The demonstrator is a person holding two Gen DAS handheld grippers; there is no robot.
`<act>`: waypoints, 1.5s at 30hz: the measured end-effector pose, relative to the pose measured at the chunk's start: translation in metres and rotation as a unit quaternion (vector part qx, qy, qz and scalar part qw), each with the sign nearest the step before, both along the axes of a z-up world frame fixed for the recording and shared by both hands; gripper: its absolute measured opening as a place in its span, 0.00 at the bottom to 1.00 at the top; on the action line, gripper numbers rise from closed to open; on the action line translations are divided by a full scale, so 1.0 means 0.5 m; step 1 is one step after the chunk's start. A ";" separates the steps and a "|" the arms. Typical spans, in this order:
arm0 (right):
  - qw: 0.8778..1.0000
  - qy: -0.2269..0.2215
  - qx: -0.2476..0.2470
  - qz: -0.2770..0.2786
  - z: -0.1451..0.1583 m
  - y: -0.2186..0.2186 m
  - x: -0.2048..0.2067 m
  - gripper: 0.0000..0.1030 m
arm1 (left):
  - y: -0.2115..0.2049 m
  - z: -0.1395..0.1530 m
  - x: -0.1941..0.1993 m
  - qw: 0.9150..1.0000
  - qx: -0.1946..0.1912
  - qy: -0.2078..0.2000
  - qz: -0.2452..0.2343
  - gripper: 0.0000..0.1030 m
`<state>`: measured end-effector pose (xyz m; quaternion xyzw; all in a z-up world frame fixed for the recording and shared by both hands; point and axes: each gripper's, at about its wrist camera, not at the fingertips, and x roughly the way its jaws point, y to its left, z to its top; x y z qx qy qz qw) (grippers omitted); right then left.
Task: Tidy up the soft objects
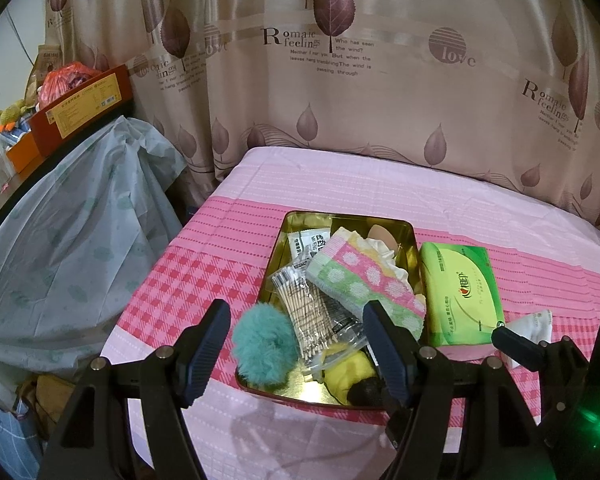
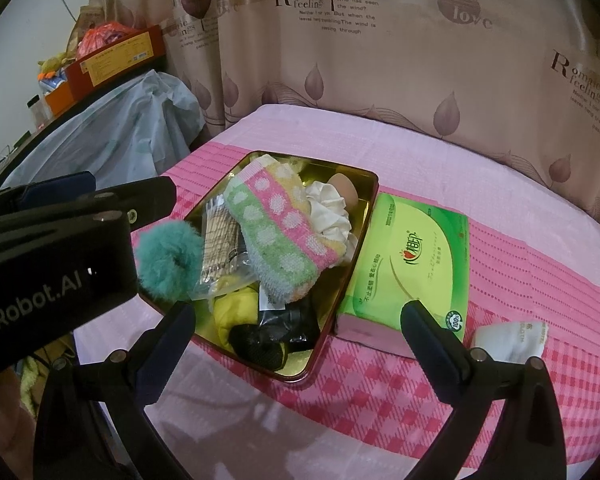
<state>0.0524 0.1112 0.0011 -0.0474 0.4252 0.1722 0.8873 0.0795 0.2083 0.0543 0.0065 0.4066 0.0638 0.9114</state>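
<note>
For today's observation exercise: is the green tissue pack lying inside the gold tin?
No, the green tissue pack lies on the pink cloth beside the gold tin.

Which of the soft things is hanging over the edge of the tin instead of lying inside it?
The fluffy teal scrunchie: it straddles the tin's near-left rim, while the dotted towel and cream scrunchie lie inside.
</note>
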 end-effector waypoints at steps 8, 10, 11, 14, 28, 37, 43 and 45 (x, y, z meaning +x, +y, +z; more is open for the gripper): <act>1.000 0.000 0.002 -0.001 0.000 0.001 -0.001 0.98 | -0.007 -0.002 -0.003 1.000 0.001 -0.001 -0.001 0.68; 1.000 0.001 0.001 -0.001 -0.001 0.001 0.000 0.98 | -0.009 -0.003 -0.004 1.000 0.001 -0.001 -0.002 0.68; 1.000 0.001 0.002 -0.001 0.000 0.001 -0.001 0.98 | -0.008 -0.002 -0.003 1.000 0.001 -0.001 -0.001 0.68; 1.000 0.002 0.002 -0.002 -0.002 0.001 -0.004 0.98 | -0.007 -0.001 -0.002 1.000 0.002 -0.001 -0.001 0.68; 1.000 0.004 0.000 -0.002 -0.005 0.000 -0.007 0.98 | -0.008 -0.001 -0.002 1.000 0.001 0.000 -0.001 0.68; 1.000 0.006 -0.001 -0.002 -0.009 0.001 -0.008 0.98 | -0.015 -0.002 -0.003 1.000 0.001 0.000 -0.003 0.68; 1.000 0.007 0.000 -0.002 -0.009 0.000 -0.007 0.98 | -0.013 -0.001 -0.003 1.000 0.001 0.000 -0.003 0.68; 1.000 0.009 -0.001 -0.002 -0.012 0.000 -0.008 0.98 | -0.013 -0.001 -0.003 1.000 0.001 0.000 -0.003 0.68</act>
